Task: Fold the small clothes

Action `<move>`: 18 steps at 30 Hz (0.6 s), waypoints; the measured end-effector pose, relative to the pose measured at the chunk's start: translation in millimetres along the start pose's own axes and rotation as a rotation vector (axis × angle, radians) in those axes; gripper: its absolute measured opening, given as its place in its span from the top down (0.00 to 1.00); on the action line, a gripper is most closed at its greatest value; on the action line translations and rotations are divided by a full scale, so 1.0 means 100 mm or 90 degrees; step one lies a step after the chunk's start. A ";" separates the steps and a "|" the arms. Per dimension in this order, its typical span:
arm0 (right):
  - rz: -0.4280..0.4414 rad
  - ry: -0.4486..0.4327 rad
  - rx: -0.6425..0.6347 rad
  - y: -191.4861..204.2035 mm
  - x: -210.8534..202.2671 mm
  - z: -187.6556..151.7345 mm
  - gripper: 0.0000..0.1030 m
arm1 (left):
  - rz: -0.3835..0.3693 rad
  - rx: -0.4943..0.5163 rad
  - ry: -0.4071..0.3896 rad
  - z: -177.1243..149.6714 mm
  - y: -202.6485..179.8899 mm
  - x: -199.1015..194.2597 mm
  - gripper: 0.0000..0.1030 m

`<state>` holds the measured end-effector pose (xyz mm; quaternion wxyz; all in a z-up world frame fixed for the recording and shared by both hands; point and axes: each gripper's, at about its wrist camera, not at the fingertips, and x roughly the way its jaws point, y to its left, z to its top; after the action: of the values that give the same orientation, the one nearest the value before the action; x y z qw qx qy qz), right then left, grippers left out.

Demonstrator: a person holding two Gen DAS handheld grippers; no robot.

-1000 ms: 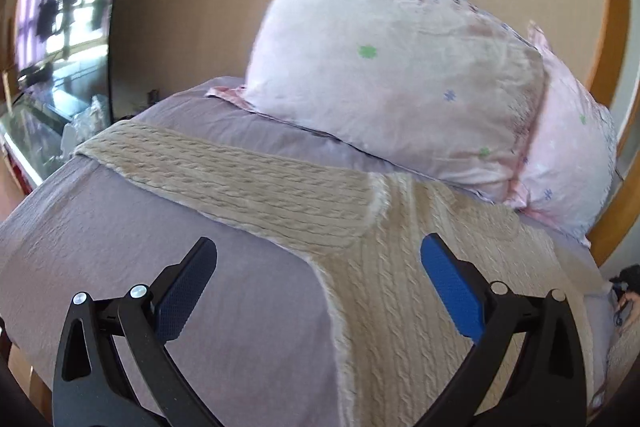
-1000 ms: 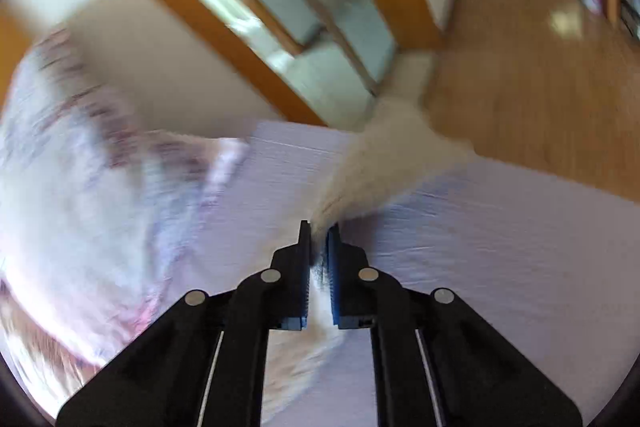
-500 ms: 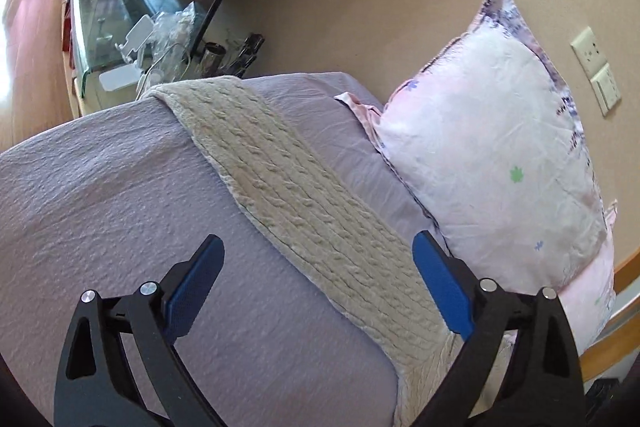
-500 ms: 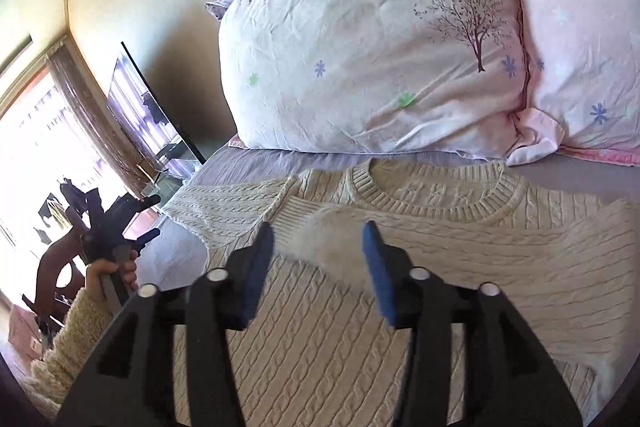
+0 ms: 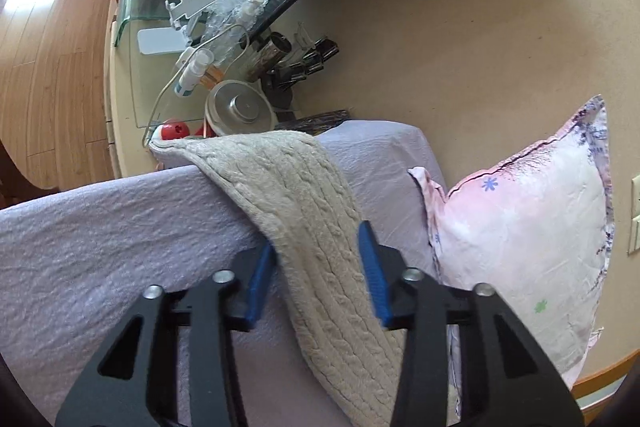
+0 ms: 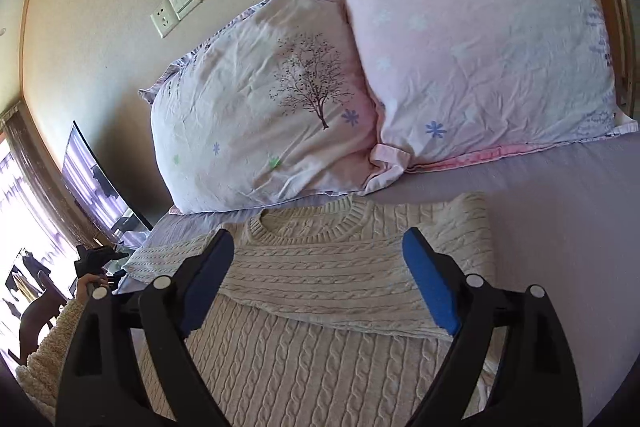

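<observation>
On the purple bed [image 6: 560, 227], our right gripper [image 6: 318, 277] hovers spread wide over the cream sweater [image 6: 320, 347]. Our left gripper [image 5: 316, 275] stands open astride its outstretched sleeve [image 5: 296, 195], not pinching it.

The right gripper [image 6: 318, 281], jaws spread wide, hovers over the cream sweater [image 6: 320, 359] below two pillows [image 6: 360, 75].
</observation>
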<state>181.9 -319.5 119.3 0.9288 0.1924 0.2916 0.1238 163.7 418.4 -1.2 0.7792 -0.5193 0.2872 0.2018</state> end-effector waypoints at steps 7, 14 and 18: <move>-0.008 -0.015 -0.008 -0.05 -0.09 0.02 0.16 | -0.150 0.334 0.005 -0.98 -1.53 -0.34 0.92; 0.008 0.028 0.049 -0.14 0.23 0.00 0.16 | -0.312 0.785 0.278 -3.84 -2.44 -0.35 0.91; -0.027 0.087 0.106 -0.41 0.39 -0.08 0.32 | -0.273 0.846 0.306 -4.13 -2.18 -0.36 0.91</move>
<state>213.0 -340.7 76.3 0.8899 0.2541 0.3675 0.0921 171.7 -46.7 51.5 0.8673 -0.0124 0.4040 -0.2906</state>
